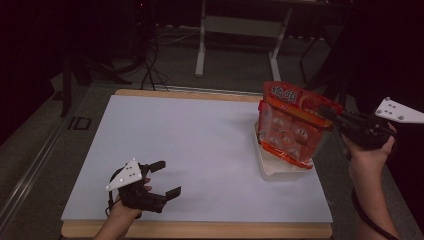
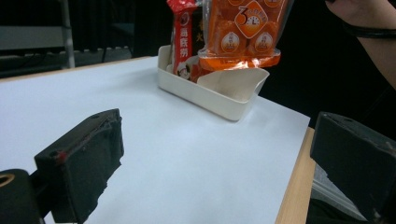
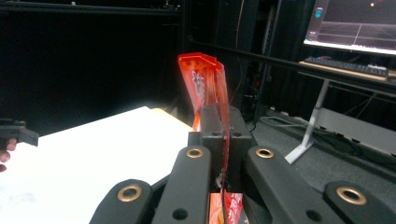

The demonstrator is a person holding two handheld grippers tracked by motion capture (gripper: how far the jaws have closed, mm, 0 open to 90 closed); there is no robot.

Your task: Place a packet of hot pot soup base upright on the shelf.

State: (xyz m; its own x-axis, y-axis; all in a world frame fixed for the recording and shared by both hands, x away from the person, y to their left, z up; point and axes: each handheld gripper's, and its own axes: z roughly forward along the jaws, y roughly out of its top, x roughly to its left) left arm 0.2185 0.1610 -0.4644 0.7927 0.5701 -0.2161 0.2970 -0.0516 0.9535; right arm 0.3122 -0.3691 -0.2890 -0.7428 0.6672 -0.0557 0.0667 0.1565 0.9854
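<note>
Left gripper (image 1: pixel 159 181) nearest camera, near front edge of table (image 1: pixel 200 150), jaws apart, nothing between them, well left of white tray (image 1: pixel 280 170). Right gripper (image 1: pixel 334 116) clamped tight on top edge of orange snack bag (image 1: pixel 290 131), bag hanging over tray, bottom at tray rim. Red packet (image 2: pixel 183 37) upright inside tray. Step judged: lifting bag out or lowering in, can't tell. Do well: keep bag vertical, clear rim, don't snag red packet, left could steady tray.
</note>
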